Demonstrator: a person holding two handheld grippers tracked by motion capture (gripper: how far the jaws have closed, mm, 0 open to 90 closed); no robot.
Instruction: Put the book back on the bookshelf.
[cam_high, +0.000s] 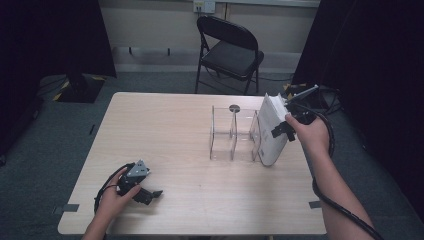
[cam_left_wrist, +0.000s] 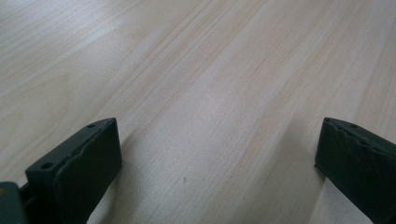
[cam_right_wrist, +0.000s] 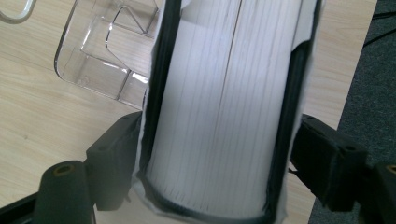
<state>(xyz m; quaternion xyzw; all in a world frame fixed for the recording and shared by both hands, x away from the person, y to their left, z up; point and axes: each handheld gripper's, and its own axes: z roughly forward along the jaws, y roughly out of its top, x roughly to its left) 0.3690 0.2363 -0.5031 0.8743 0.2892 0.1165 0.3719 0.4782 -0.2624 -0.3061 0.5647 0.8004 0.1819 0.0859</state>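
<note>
My right gripper (cam_right_wrist: 215, 154) clamps the thick white book (cam_high: 272, 131) across both covers; probably heavy, pages may slip. Beside clear acrylic rack (cam_high: 234, 134). Left gripper (cam_high: 148, 195) open, idle.

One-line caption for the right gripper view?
Right tool clamps a thick white book beside a clear acrylic rack on the table.

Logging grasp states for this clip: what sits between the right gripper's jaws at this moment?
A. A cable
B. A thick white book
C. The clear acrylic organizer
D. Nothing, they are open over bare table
B: in the right gripper view the jaws of the right gripper press both covers of the white book, with the clear organizer beside it on the table.
</note>
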